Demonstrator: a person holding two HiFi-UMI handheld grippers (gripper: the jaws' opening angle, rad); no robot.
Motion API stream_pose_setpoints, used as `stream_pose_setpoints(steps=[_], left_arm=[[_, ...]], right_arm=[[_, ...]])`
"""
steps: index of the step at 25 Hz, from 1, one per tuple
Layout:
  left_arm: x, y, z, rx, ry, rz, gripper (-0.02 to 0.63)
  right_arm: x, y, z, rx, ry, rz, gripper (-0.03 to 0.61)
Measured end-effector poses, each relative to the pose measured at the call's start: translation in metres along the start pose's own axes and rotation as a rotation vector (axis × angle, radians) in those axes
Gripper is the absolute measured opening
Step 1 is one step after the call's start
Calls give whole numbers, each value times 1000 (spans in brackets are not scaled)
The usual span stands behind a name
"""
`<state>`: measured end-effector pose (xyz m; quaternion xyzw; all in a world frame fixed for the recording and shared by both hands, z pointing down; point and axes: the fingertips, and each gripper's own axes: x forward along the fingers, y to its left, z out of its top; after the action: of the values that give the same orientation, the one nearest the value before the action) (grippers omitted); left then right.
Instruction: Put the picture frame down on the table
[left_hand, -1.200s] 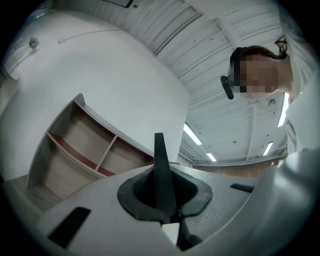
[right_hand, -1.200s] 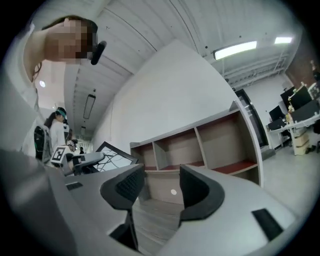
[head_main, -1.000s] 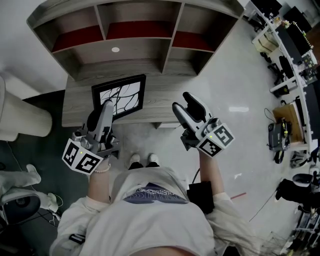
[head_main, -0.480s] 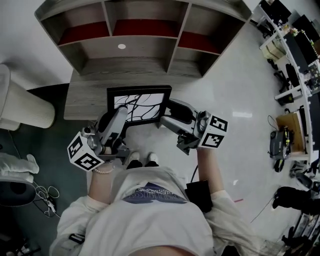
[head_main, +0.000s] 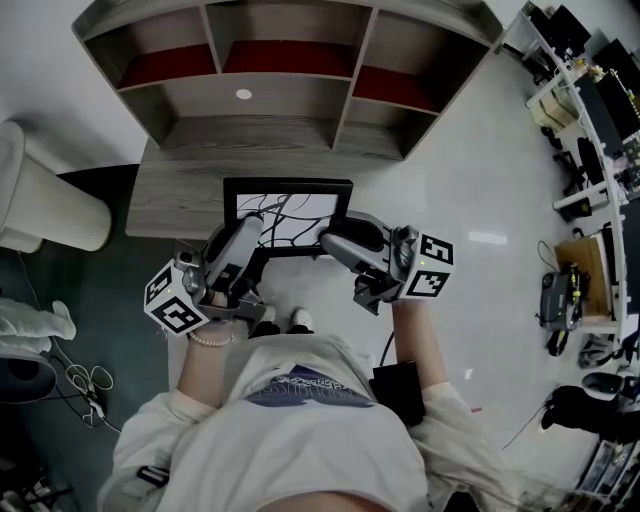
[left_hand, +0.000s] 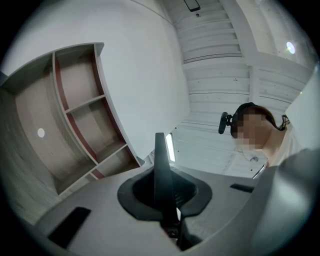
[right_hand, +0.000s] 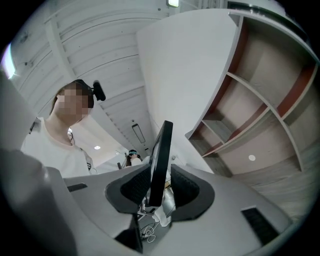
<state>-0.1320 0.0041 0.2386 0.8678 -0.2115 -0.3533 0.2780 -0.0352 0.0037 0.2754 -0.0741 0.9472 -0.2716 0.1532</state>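
The picture frame (head_main: 300, 205) is black, and its white picture has dark, thin lines on it like branches. It is up in the air, held between the two tongs. In the head view it sits over the front edge of the gray wood bench (head_main: 170, 205), with the picture side facing up at the camera. It is not lying flat on the bench.

The left tongs (head_main: 248, 232) hold the left side of the frame. Their jaws are pressed tight on the thin black edge, which stands straight up between them in the left gripper view.

The right tongs (head_main: 338, 240) are at the frame's right side. Their jaws have just been closing, and the frame's edge is between them. In the right gripper view the dark pads sit snug on both sides of it, so they pinch the frame too.

A big wood shelf (head_main: 280, 120) with red backs stands at the far side of the bench. The person's white shoes (head_main: 283, 320) show on the floor below the frame.
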Motion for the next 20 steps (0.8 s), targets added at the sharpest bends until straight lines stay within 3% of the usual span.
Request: stream_pose_setpoints(steps=[1, 11, 20], left_arm=[[0, 1, -1, -8, 0, 5, 21], [-3, 11, -7, -68, 36, 33, 21], [1, 14, -18, 42, 175, 109, 32]], right_arm=[[0, 1, 0, 0, 0, 1, 101], [-2, -6, -4, 97, -7, -3, 78], [-2, -13, -3, 186, -4, 12, 68]])
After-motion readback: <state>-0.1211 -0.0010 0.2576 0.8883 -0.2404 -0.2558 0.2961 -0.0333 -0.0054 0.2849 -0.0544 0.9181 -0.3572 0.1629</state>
